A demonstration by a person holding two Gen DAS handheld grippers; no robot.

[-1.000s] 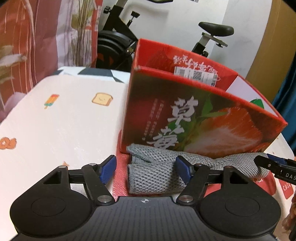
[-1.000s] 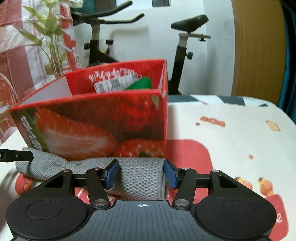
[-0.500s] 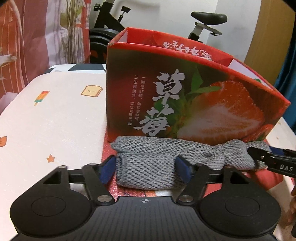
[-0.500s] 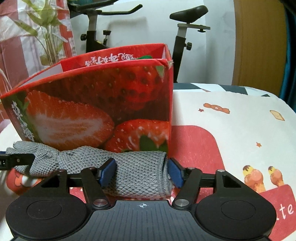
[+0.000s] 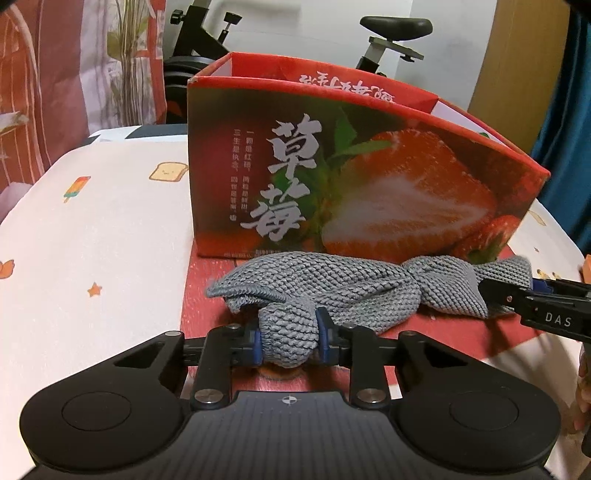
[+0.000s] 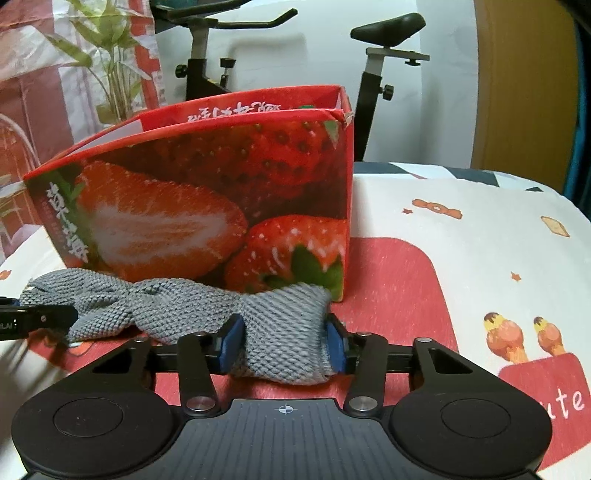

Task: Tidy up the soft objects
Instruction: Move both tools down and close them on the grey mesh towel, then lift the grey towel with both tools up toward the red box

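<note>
Both grippers clamp a grey knitted cloth [image 5: 354, 288]
Left gripper [image 5: 289, 339] and right gripper [image 6: 282, 345], jaws just closing, each pinch one end; strawberry box [image 5: 369, 177] just behind.

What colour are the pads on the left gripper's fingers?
Blue pads, pinching the grey knit cloth; clearest in the left wrist view.

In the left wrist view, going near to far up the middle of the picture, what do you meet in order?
left gripper, pinched on one end of the grey knitted cloth → strawberry box standing behind the cloth → exercise bike beyond the table.
</note>
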